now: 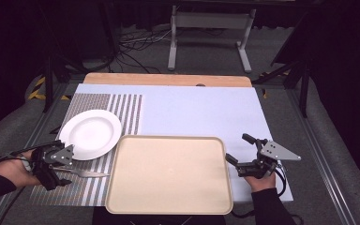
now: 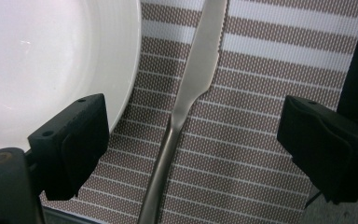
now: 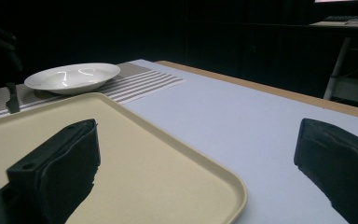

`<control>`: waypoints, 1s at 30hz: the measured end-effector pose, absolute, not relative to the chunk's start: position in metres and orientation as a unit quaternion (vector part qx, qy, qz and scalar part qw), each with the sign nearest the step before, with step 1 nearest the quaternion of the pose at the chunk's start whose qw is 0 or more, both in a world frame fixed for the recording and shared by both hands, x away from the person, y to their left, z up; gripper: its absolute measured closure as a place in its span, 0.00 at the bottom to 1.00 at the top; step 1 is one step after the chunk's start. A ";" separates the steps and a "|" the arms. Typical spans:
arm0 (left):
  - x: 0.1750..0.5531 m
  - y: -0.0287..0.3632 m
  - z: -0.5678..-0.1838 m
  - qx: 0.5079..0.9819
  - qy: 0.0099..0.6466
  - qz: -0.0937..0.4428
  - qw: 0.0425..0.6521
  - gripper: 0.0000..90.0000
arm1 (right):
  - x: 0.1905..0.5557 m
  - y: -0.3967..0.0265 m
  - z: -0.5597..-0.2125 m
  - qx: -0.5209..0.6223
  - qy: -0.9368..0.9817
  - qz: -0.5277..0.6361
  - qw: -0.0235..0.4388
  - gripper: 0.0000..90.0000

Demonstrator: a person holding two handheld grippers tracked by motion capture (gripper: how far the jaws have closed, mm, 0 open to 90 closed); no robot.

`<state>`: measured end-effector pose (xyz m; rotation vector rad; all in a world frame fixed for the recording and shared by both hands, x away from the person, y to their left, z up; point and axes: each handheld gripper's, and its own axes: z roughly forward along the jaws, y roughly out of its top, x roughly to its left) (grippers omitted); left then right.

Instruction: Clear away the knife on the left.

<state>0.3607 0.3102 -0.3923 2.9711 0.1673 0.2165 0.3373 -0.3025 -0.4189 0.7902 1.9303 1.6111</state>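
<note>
My left gripper [image 1: 61, 169] sits low over the brown-and-white striped woven placemat [image 1: 91, 187] at the near left of the table, its jaws spread wide and holding nothing. Between them, in the left gripper view, lies a plain silver metal table knife [image 2: 186, 100] flat on the mat, handle toward me and serrated blade pointing away, touching neither jaw. Just beside the knife is the round white ceramic plate [image 1: 90, 133], its rim close to the blade, and one jaw overlaps that rim in the left gripper view. My right gripper [image 1: 238, 150] is also released, jaws far apart, one above the near right corner of the empty beige rectangular plastic tray [image 1: 168, 174] and the other over the pale blue table cover [image 1: 201, 112]. The tray lies in front of me, its left edge over the mat.
</note>
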 end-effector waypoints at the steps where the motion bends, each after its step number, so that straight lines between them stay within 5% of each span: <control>1: 0.361 0.311 -0.393 0.993 0.052 0.073 0.075 0.12 | 0.337 -0.302 -0.419 0.290 0.709 0.592 0.250 0.01; 30: 0.386 0.321 -0.419 0.999 -0.015 0.029 0.024 0.75 | 0.339 -0.300 -0.420 0.274 0.716 0.601 0.226 0.02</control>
